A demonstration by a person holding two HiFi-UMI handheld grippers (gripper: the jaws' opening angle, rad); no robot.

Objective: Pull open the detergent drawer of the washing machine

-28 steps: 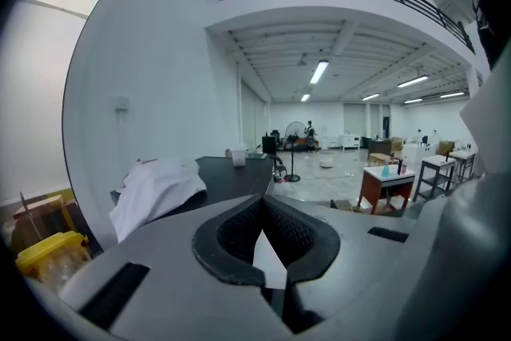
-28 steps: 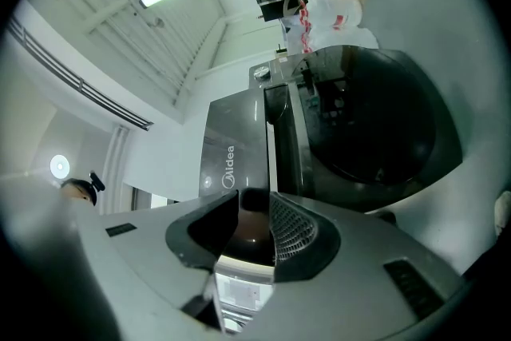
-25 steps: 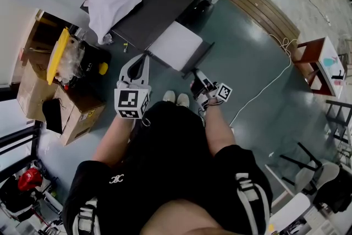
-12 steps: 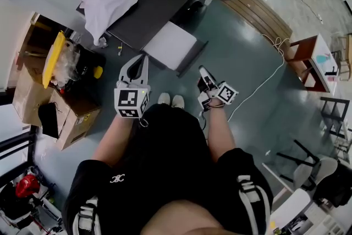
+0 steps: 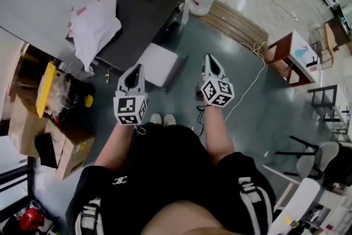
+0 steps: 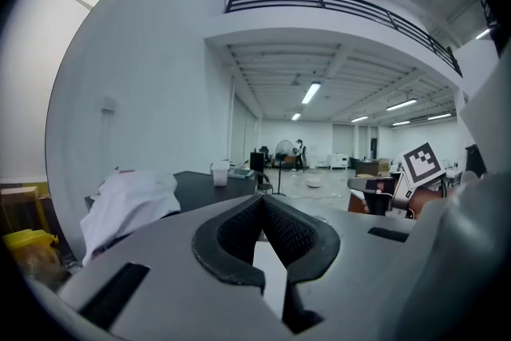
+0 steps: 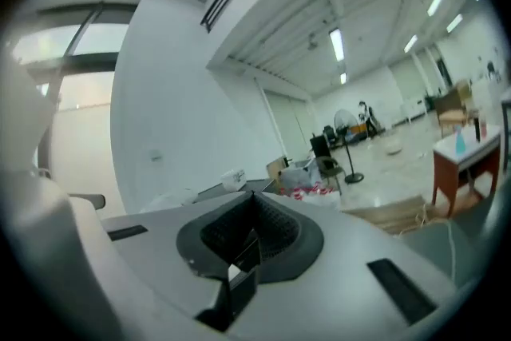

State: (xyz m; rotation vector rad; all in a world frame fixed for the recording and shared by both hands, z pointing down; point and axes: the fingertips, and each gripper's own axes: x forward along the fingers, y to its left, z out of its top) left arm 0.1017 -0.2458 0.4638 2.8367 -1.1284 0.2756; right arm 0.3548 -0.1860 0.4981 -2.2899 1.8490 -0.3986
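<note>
Our right gripper (image 5: 209, 60) has risen clear of the white detergent drawer (image 5: 157, 63) to its left, jaws pinched together on nothing. Our left gripper (image 5: 136, 70) is likewise closed. The drawer looks pulled open.

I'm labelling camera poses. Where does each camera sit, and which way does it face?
Head view: on the person's head, looking steeply down at floor; shows torso, arms, left gripper, right gripper.
Left gripper view: on that gripper, facing level across the hall; shows its shut jaws.
Right gripper view: on that gripper, facing wall and hall; shut jaws.
Shared: head and left gripper views show the white cloth on the dark tabletop.
</note>
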